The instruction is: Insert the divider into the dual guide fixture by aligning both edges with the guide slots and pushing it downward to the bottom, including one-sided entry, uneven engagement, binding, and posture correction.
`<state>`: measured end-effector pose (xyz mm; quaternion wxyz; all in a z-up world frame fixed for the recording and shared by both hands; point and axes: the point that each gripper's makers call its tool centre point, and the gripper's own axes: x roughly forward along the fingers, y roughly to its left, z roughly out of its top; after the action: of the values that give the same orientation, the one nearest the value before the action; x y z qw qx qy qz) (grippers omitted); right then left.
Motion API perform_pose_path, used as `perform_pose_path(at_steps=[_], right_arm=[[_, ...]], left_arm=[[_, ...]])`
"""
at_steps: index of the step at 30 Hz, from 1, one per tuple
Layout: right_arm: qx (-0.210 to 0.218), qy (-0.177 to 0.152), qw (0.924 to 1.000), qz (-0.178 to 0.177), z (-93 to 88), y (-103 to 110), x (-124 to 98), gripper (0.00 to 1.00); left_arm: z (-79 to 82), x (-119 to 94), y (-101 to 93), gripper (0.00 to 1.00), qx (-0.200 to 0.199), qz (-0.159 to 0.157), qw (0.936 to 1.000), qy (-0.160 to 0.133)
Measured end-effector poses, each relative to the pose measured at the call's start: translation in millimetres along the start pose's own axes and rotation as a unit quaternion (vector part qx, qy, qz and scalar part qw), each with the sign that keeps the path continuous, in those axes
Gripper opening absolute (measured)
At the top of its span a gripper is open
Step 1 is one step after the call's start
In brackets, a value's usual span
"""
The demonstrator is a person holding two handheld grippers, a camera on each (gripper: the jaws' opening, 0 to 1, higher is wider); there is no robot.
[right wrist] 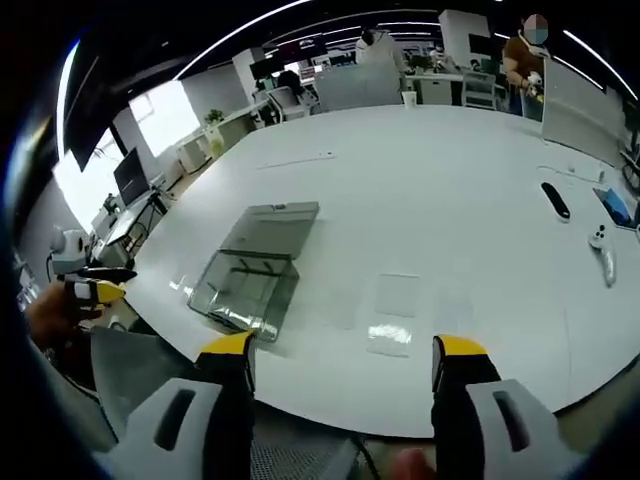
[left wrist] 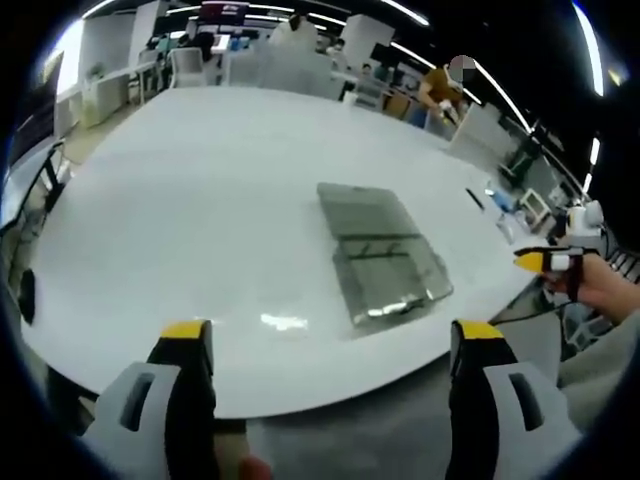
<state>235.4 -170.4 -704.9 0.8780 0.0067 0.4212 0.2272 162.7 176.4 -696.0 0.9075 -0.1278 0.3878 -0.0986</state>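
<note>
Notably, flat divider [right wrist: 397,296] beside fixture [right wrist: 256,268].

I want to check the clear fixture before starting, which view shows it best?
The left gripper view: the clear fixture lies near the middle, seen from above, with its inner ribs visible. In the right gripper view the fixture sits left of centre, at a flatter angle, so less of its inside is readable.
</note>
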Motion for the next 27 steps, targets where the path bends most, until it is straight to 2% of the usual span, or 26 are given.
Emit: perform_pose_path(at_steps=[24, 27], right_arm=[[-0.011, 0.033, 0.9992, -0.019, 0.4, -26, 43, 0.56], [-0.014, 0.035, 0.9990, -0.023, 2.0, -30, 49, 0.53]], left_arm=[[-5.1, 9, -6.9, 0.96, 0.004, -0.009, 0.9998, 0.014], [-2.3, 10, -11.3, 0.98, 0.011, -0.016, 0.9998, 0.007]])
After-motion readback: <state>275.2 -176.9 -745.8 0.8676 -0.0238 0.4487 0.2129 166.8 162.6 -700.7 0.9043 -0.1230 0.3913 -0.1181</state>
